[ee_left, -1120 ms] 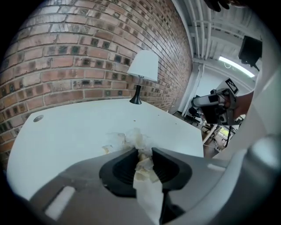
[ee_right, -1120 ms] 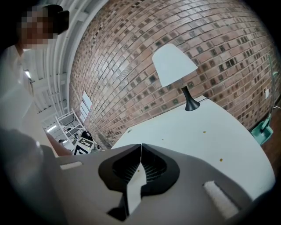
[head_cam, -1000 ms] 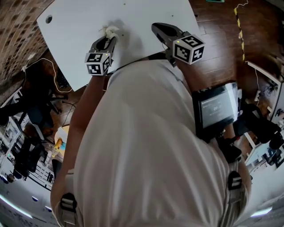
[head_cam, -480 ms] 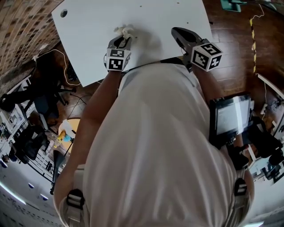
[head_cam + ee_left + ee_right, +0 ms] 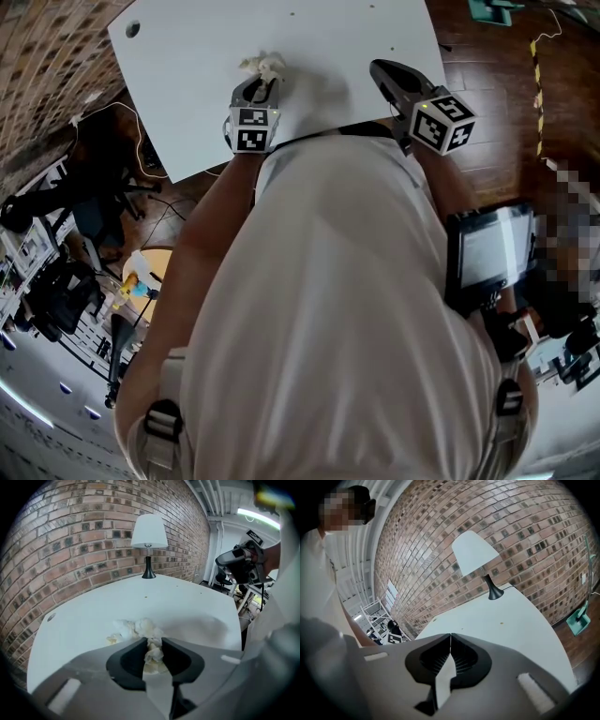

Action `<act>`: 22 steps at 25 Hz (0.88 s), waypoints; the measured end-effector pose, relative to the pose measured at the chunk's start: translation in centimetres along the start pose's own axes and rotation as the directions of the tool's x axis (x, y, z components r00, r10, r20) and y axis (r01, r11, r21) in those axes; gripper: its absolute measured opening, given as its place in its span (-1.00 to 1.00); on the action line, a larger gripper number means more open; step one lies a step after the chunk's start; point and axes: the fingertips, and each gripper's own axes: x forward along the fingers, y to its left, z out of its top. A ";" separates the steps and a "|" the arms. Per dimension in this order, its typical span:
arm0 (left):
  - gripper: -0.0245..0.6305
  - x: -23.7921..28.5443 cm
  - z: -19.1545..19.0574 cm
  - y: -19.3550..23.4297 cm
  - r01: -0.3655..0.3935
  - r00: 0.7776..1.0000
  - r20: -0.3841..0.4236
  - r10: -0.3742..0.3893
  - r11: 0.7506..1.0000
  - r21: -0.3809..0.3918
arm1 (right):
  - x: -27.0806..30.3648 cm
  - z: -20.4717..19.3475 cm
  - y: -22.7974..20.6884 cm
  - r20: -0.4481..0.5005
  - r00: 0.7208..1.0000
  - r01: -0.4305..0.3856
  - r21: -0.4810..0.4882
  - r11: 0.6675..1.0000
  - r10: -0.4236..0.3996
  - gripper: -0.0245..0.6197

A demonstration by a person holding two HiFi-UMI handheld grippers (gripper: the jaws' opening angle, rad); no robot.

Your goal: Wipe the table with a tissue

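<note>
As the left gripper's (image 5: 152, 643) jaws had just been closing tighter on the crumpled tissue (image 5: 135, 629) on the white table (image 5: 187, 603), the right gripper's (image 5: 450, 636) jaws sat together, empty.

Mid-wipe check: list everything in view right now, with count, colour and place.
flat white table: one, white, in front of the person
crumpled white tissue: one, off-white, on the table
table lamp: one, white shade, black stem, far table edge
brick wall: one, red-brown, behind the table
wooden floor: dark brown, right of the table
screen device: one, black, at the person's right side
left tongs: one, grey, black pads, just been closing, gripping the tissue
right tongs: one, grey, shut, empty, over the table
</note>
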 end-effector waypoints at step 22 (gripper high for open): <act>-0.64 2.1 2.9 -10.7 0.197 0.980 0.012 -0.197 0.980 -0.039 | -1.4 1.6 -3.2 -0.062 0.994 -0.096 -0.033 0.995 0.094 -0.90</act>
